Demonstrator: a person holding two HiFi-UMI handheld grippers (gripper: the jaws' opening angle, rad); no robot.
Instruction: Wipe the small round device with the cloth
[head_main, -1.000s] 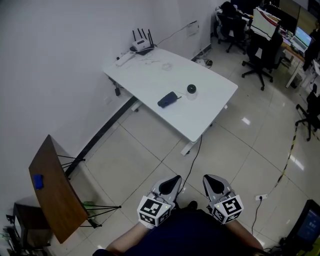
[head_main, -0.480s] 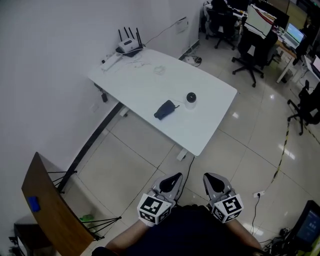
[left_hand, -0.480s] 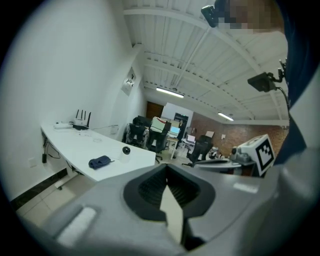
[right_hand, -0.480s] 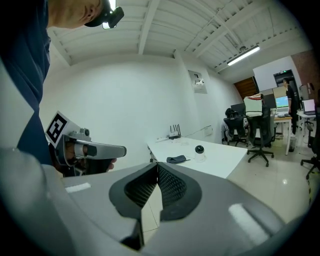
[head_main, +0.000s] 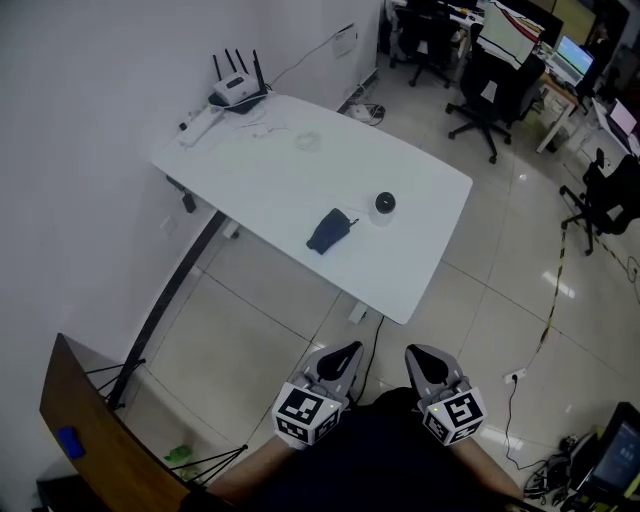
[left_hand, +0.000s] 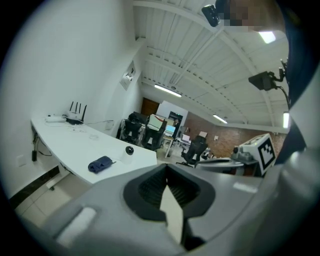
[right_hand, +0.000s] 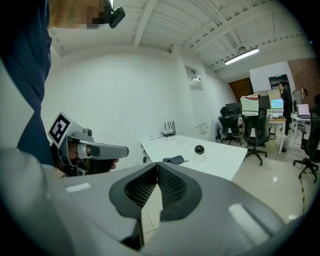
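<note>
While held close to the body, left gripper (head_main: 345, 358) and right gripper (head_main: 422, 360) side by side, jaws clenched empty

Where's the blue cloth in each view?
Head view: cloth near centre, on the white table.
Left gripper view: cloth left of centre.
Right gripper view: cloth near centre.
Shared landmark: small round device just right of it in all three.

no word, number or brand can be read anywhere. the white marker cube (head_main: 305, 415) on the left gripper (head_main: 345, 358) and the one (head_main: 453, 415) on the right gripper (head_main: 420, 360) bear only black square patterns. the lit monitor screens (head_main: 568, 50) far off are too small to read.
</note>
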